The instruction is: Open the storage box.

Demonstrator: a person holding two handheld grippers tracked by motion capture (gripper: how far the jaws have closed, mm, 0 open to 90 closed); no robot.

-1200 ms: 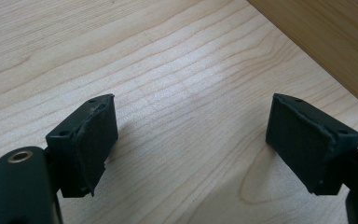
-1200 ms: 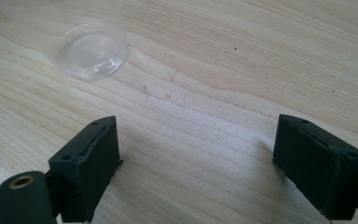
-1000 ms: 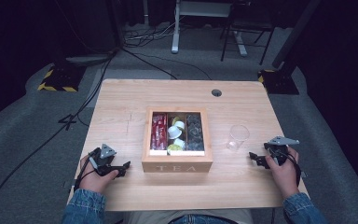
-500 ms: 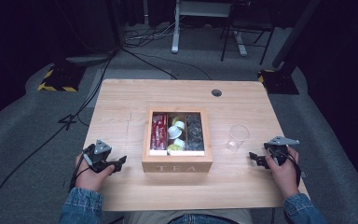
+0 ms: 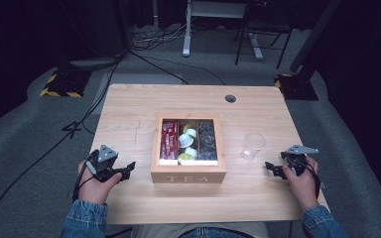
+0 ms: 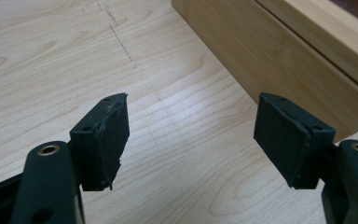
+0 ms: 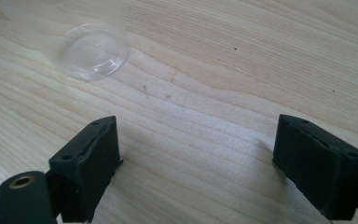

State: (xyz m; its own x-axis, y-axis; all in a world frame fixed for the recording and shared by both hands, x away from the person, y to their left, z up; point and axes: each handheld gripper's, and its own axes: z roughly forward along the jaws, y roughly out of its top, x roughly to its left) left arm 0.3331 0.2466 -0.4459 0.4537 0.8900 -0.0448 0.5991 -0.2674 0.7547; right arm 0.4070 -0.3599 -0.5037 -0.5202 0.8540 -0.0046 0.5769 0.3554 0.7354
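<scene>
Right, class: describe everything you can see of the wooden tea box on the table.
The tea box is a pale wooden, roughly square open box with "TEA" on its front wall. It sits flat near the middle of the table. Dividers split it into three lengthwise compartments: red packets on the left, white and green capsules in the middle, dark items on the right. No lid shows. Nothing touches it but the table.

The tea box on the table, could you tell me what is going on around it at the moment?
A person holds a hand-held gripper in each hand at a wooden table. The left hand-held gripper hovers beside the open tea box; its jaws, after closing partway, have just been opening a little, with nothing between them. The right hand-held gripper waits open near the clear cup. Nothing is held yet.
</scene>
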